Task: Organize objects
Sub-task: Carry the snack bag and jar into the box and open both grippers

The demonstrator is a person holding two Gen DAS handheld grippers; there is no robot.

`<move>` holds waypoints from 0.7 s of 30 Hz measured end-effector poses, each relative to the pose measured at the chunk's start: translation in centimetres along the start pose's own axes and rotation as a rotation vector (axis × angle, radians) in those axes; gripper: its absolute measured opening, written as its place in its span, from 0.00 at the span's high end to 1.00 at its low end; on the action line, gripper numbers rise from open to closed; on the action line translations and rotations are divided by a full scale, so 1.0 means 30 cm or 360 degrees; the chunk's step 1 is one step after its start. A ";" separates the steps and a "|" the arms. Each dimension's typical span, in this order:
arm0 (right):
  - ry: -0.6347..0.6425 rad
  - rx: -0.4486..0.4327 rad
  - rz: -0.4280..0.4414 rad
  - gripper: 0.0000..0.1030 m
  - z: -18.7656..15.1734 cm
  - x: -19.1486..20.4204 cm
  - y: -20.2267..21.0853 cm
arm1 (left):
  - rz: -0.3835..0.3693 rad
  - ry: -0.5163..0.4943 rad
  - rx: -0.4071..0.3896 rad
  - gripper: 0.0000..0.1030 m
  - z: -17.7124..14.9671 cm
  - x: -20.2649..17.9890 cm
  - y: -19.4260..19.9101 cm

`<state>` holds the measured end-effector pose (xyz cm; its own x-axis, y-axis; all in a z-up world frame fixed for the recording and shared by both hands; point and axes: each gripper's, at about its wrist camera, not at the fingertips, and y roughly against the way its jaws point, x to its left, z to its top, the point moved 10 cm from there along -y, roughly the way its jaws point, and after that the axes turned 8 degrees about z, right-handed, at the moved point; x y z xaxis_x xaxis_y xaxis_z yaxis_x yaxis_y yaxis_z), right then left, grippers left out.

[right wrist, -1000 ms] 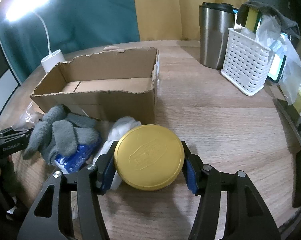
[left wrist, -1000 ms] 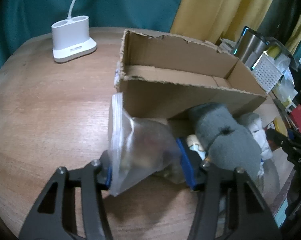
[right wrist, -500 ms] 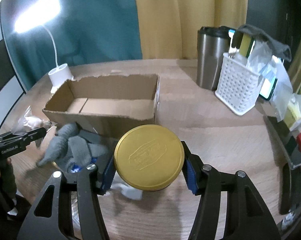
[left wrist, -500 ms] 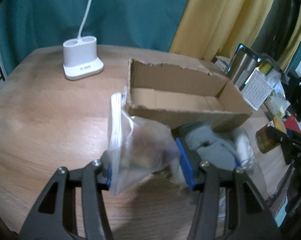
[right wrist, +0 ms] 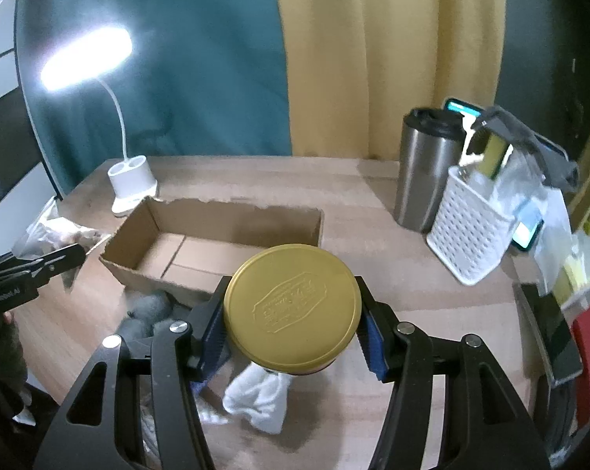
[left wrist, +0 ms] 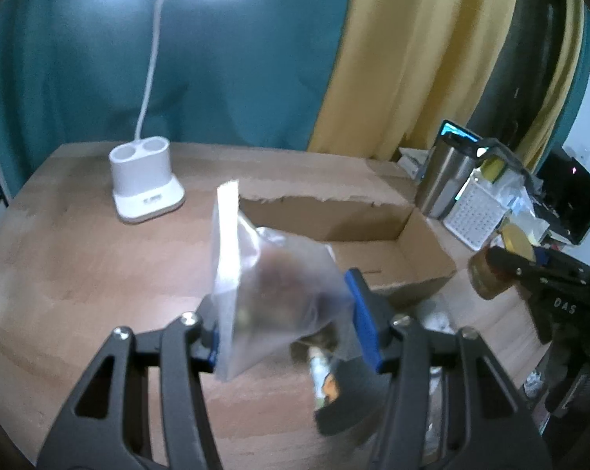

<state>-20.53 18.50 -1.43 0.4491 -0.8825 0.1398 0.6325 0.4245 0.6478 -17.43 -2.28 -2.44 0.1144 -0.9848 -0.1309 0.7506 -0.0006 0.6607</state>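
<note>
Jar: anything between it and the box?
Nothing visible. The right hand-held gripper holds the jar above the table, just short of the box's near wall. The box is open-topped and its floor looks bare.

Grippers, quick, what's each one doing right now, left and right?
Left tool: closed on the clear zip bag.
Right tool: closed on the gold-lidded jar.

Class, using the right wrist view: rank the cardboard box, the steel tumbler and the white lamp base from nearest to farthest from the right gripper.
1. Cardboard box: just beyond the right gripper, slightly left.
2. Steel tumbler: farther back, on the right.
3. White lamp base: far left corner, behind the box.

Tumbler and lamp base are fairly close in rank.
</note>
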 end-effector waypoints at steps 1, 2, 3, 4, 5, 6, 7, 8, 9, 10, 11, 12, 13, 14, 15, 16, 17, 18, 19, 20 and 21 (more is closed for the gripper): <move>0.0007 -0.0004 0.0005 0.41 0.010 0.002 -0.003 | -0.0007 -0.0006 -0.0004 0.48 0.010 -0.012 -0.004; 0.0013 -0.0007 0.0010 0.41 0.021 0.003 -0.007 | -0.0015 -0.0012 -0.0006 0.48 0.020 -0.025 -0.009; 0.0016 -0.0009 0.0013 0.41 0.029 0.004 -0.010 | -0.0025 -0.0019 -0.0007 0.48 0.030 -0.037 -0.016; 0.0021 -0.0011 0.0018 0.41 0.037 0.004 -0.014 | -0.0032 -0.0024 -0.0007 0.48 0.035 -0.050 -0.020; 0.0026 -0.0010 0.0023 0.41 0.045 0.005 -0.021 | -0.0041 -0.0033 -0.0008 0.48 0.041 -0.064 -0.027; 0.0030 -0.0009 0.0027 0.41 0.051 0.005 -0.027 | -0.0049 -0.0039 -0.0008 0.48 0.047 -0.078 -0.032; 0.0033 -0.0007 0.0032 0.41 0.057 0.004 -0.036 | -0.0060 -0.0046 -0.0005 0.48 0.056 -0.092 -0.042; 0.0034 -0.0004 0.0038 0.41 0.063 0.003 -0.045 | -0.0065 -0.0052 -0.0005 0.48 0.062 -0.104 -0.048; 0.0034 0.0000 0.0043 0.41 0.068 0.003 -0.054 | -0.0059 -0.0050 -0.0014 0.48 0.071 -0.113 -0.058; 0.0034 0.0003 0.0048 0.41 0.072 0.001 -0.064 | -0.0067 -0.0050 -0.0008 0.48 0.075 -0.125 -0.068; 0.0032 0.0005 0.0053 0.41 0.076 0.000 -0.070 | -0.0075 -0.0050 -0.0001 0.48 0.079 -0.138 -0.080; 0.0031 0.0010 0.0060 0.41 0.080 -0.001 -0.080 | -0.0084 -0.0050 0.0009 0.48 0.083 -0.149 -0.094; 0.0034 0.0016 0.0066 0.41 0.084 -0.003 -0.090 | -0.0092 -0.0048 0.0017 0.48 0.086 -0.159 -0.107; 0.0035 0.0020 0.0069 0.41 0.087 0.000 -0.097 | -0.0098 -0.0047 0.0023 0.48 0.087 -0.167 -0.118; 0.0037 0.0025 0.0073 0.41 0.091 0.001 -0.106 | -0.0104 -0.0047 0.0030 0.48 0.089 -0.173 -0.130; 0.0038 0.0030 0.0078 0.41 0.094 0.000 -0.116 | -0.0108 -0.0049 0.0039 0.48 0.090 -0.180 -0.145; 0.0038 0.0036 0.0083 0.41 0.095 0.000 -0.127 | -0.0111 -0.0049 0.0049 0.48 0.092 -0.185 -0.160; 0.0036 0.0043 0.0088 0.41 0.097 -0.004 -0.136 | -0.0114 -0.0047 0.0057 0.48 0.093 -0.189 -0.173; 0.0036 0.0050 0.0096 0.41 0.099 -0.005 -0.149 | -0.0116 -0.0046 0.0070 0.48 0.094 -0.192 -0.189; 0.0037 0.0058 0.0106 0.41 0.099 -0.005 -0.163 | -0.0119 -0.0042 0.0083 0.48 0.094 -0.194 -0.206; 0.0037 0.0068 0.0114 0.41 0.099 -0.006 -0.175 | -0.0120 -0.0041 0.0092 0.48 0.094 -0.196 -0.219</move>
<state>-25.81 15.81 -2.64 0.5070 -0.8451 0.1698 0.5709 0.4768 0.6683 -24.87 3.01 -3.93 0.0416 -0.9857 -0.1634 0.7176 -0.0843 0.6913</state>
